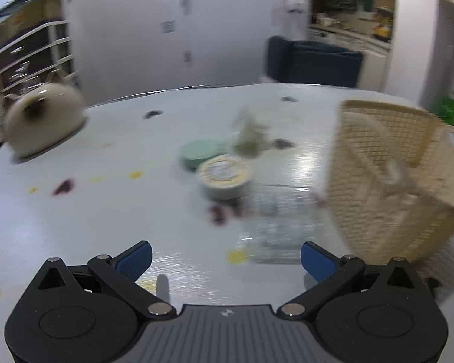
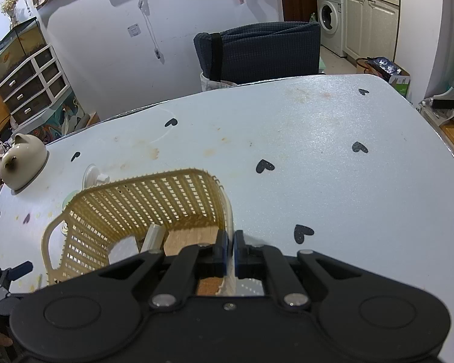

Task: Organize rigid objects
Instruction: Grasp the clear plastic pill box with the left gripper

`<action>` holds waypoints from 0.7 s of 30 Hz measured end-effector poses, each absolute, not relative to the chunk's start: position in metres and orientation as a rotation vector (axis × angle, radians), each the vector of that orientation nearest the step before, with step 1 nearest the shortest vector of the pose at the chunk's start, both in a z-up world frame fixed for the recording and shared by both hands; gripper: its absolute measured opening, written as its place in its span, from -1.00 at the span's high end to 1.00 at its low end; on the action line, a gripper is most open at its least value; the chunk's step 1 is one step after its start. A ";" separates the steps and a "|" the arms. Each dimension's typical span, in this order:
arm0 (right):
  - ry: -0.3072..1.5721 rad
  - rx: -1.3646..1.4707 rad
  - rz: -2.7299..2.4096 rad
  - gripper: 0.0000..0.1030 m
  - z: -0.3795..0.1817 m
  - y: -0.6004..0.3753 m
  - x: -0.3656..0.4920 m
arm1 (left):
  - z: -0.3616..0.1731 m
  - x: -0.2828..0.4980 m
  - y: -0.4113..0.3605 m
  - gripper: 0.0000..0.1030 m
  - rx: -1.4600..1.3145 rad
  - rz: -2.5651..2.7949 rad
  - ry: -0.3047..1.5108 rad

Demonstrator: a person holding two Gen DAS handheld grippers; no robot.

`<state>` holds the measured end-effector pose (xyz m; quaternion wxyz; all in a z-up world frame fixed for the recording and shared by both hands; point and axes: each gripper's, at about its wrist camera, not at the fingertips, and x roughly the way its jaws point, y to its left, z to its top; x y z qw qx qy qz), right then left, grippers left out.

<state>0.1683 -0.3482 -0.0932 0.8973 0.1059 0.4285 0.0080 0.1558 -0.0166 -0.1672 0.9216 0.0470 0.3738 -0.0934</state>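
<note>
- Left wrist view, blurred: the left gripper (image 1: 226,258) hangs over the pale bench (image 1: 90,211) with its jaws wide apart and nothing between them.
- Ahead of it lies a clear, flat packet (image 1: 275,227) on the bench, too smeared to name more closely.
- Beyond the packet stands a round tub with a yellow-rimmed lid (image 1: 224,177), touching a flat mint-green tin (image 1: 201,152) behind it.
- A small pale greenish object (image 1: 251,139) stands just beside the tin; its kind cannot be told.
- The woven beige basket (image 1: 390,181) stands at the right, tilted, near the packet.
- A cream cat-shaped ornament (image 1: 42,121) sits at the far left edge of the bench.
- Right wrist view, sharp: the right gripper (image 2: 230,249) has its jaws pressed together on the near rim of the basket (image 2: 136,199), one blue pad inside the wall and one outside.
- Inside the basket lie a wooden block (image 2: 190,239), a silvery bar (image 2: 152,236) leaning beside it, and a grey round-topped item (image 2: 122,251).
- The cat ornament (image 2: 22,158) sits at the bench's left corner, well apart from the basket.
- A dark blue chair (image 2: 257,51) stands behind the bench (image 2: 333,166).
</note>
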 end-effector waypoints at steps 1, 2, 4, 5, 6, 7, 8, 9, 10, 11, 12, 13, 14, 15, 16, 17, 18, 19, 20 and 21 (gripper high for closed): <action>0.888 0.219 0.017 0.91 -0.093 -0.349 0.169 | -0.167 0.156 -0.022 -1.00 0.107 -0.220 0.763; 0.888 0.219 0.017 0.91 -0.093 -0.349 0.168 | -0.167 0.155 -0.027 -0.99 0.119 -0.243 0.761; 0.888 0.219 0.017 0.91 -0.093 -0.349 0.169 | -0.168 0.155 -0.035 -0.89 0.139 -0.288 0.757; 0.888 0.219 0.017 0.91 -0.093 -0.348 0.169 | -0.168 0.156 -0.039 -0.86 0.148 -0.308 0.754; 0.888 0.218 0.017 0.91 -0.093 -0.349 0.168 | -0.169 0.157 -0.042 -0.84 0.156 -0.319 0.753; 0.888 0.218 0.017 0.91 -0.093 -0.348 0.169 | -0.170 0.158 -0.044 -0.84 0.164 -0.324 0.752; 0.888 0.217 0.017 0.91 -0.093 -0.349 0.168 | -0.171 0.160 -0.046 -0.84 0.168 -0.325 0.750; 0.889 0.217 0.017 0.91 -0.093 -0.349 0.169 | -0.172 0.162 -0.047 -0.84 0.169 -0.325 0.748; 0.889 0.217 0.017 0.91 -0.093 -0.349 0.169 | -0.172 0.164 -0.048 -0.84 0.168 -0.323 0.748; 0.889 0.217 0.017 0.91 -0.093 -0.349 0.168 | -0.173 0.166 -0.050 -0.84 0.167 -0.320 0.746; 0.889 0.217 0.017 0.91 -0.093 -0.349 0.168 | -0.173 0.167 -0.051 -0.84 0.167 -0.319 0.744; 0.889 0.217 0.017 0.91 -0.093 -0.349 0.169 | -0.174 0.168 -0.052 -0.84 0.168 -0.321 0.742; 0.889 0.217 0.017 0.91 -0.093 -0.349 0.169 | -0.174 0.171 -0.053 -0.83 0.168 -0.326 0.742; 0.889 0.218 0.017 0.91 -0.093 -0.349 0.168 | -0.174 0.172 -0.053 -0.75 0.169 -0.330 0.743; 0.889 0.218 0.017 0.91 -0.093 -0.349 0.169 | -0.175 0.172 -0.053 -0.67 0.173 -0.336 0.749; 0.889 0.217 0.017 0.91 -0.093 -0.348 0.169 | -0.176 0.173 -0.053 -0.61 0.174 -0.336 0.757; 0.889 0.217 0.017 0.91 -0.093 -0.348 0.169 | -0.177 0.173 -0.052 -0.48 0.171 -0.334 0.763; 0.889 0.216 0.017 0.91 -0.093 -0.349 0.169 | -0.177 0.174 -0.050 -0.43 0.163 -0.337 0.769; 0.889 0.216 0.017 0.91 -0.093 -0.349 0.169 | -0.177 0.173 -0.048 -0.43 0.154 -0.340 0.772; 0.889 0.217 0.017 0.91 -0.093 -0.349 0.168 | -0.177 0.172 -0.046 -0.43 0.152 -0.343 0.775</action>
